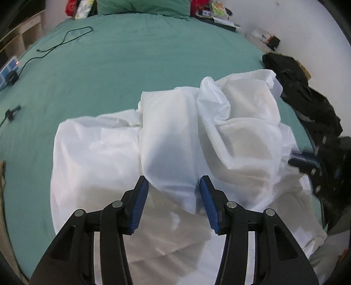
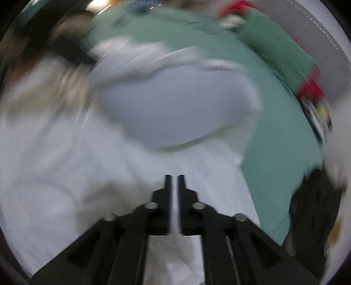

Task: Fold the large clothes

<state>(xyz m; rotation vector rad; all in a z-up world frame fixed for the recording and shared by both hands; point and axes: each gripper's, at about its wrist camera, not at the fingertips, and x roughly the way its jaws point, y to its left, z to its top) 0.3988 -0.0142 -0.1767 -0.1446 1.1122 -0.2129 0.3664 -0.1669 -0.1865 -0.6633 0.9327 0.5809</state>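
A large white garment (image 1: 171,140) lies crumpled on a green bed sheet (image 1: 136,61). My left gripper (image 1: 173,182) is open, its blue-padded fingers either side of a hanging fold of the white cloth, just above the garment. In the blurred right wrist view, my right gripper (image 2: 174,178) has its black fingers nearly together with a thin strip of the white garment (image 2: 153,114) between them. The cloth billows up ahead of it.
Black clothing (image 1: 307,105) is piled at the bed's right edge. A black cable (image 1: 63,41) and a small box (image 1: 8,70) lie at the far left. Green pillows (image 1: 142,6) and packets sit at the head. Dark fabric (image 2: 311,219) lies right of the right gripper.
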